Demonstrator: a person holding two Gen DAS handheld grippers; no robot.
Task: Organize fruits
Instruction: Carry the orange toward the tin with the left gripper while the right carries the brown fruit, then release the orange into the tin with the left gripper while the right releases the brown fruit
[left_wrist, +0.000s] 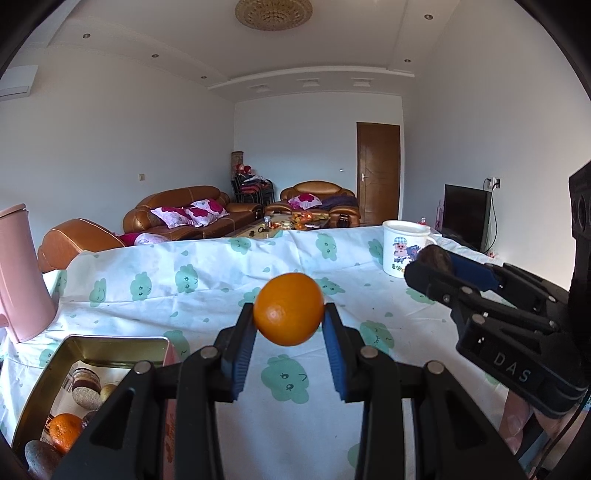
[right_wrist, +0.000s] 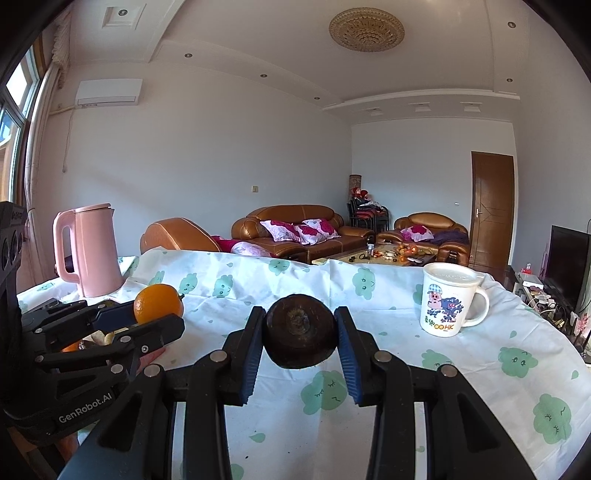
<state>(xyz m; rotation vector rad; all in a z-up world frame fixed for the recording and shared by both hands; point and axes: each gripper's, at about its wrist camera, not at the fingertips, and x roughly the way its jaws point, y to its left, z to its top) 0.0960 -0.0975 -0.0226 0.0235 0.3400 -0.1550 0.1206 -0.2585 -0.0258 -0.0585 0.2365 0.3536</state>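
Fruit sits in both grippers. An orange (left_wrist: 288, 308) is clamped between the blue pads of the left gripper (left_wrist: 288, 314), lifted clear of the tablecloth (left_wrist: 221, 295). A dark brown round fruit (right_wrist: 300, 331) is pinched the same way in the right gripper (right_wrist: 300, 332), also off the cloth; its kind is hard to tell from this view. The two grippers are held side by side with a gap between them, each showing at the edge of the other's camera.

Below and left of the orange, an open metal tin (left_wrist: 110, 345) rests near the front corner of the table, holding another orange (left_wrist: 64, 432) and a few other fruits, partly hidden by the left gripper's frame. A pink kettle (right_wrist: 88, 251) stands behind the tin near the left edge. A white cartoon mug (right_wrist: 448, 302) stands towards the far right of the table, well apart from both fruits.

Between kettle and mug the cloth lies bare, wrinkled, running to the far table edge, past which brown sofas (right_wrist: 295, 229) are visible.
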